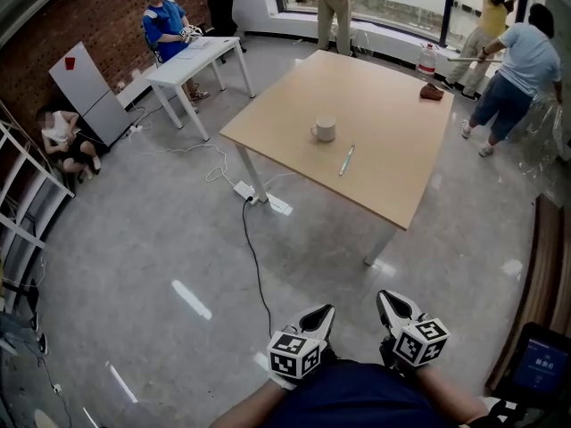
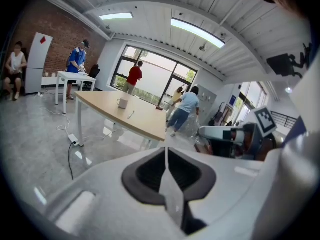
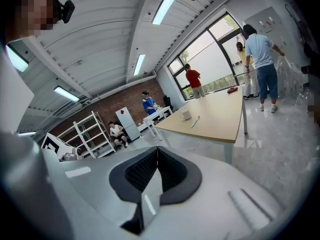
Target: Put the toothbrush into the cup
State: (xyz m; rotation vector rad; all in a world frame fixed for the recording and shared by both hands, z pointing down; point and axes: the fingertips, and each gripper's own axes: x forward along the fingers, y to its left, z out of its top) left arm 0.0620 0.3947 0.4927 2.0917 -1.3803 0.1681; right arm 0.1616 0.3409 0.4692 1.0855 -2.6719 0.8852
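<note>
A white cup (image 1: 325,129) stands near the middle of a light wooden table (image 1: 384,163). A pale toothbrush (image 1: 346,160) lies flat just right of it, apart from the cup. Both also show far off in the left gripper view, cup (image 2: 122,102) and toothbrush (image 2: 130,114), and in the right gripper view, cup (image 3: 186,115) and toothbrush (image 3: 195,121). My left gripper (image 1: 325,312) and right gripper (image 1: 385,299) are held low at the bottom of the head view, over the floor and well short of the table. Both are shut with nothing between the jaws.
A power strip (image 1: 245,191) and black cable (image 1: 257,266) lie on the floor by the table's near-left leg. A red-brown object (image 1: 432,92) and a bottle (image 1: 427,58) sit at the table's far edge. People stand by the window; a white desk (image 1: 192,61) is at the left.
</note>
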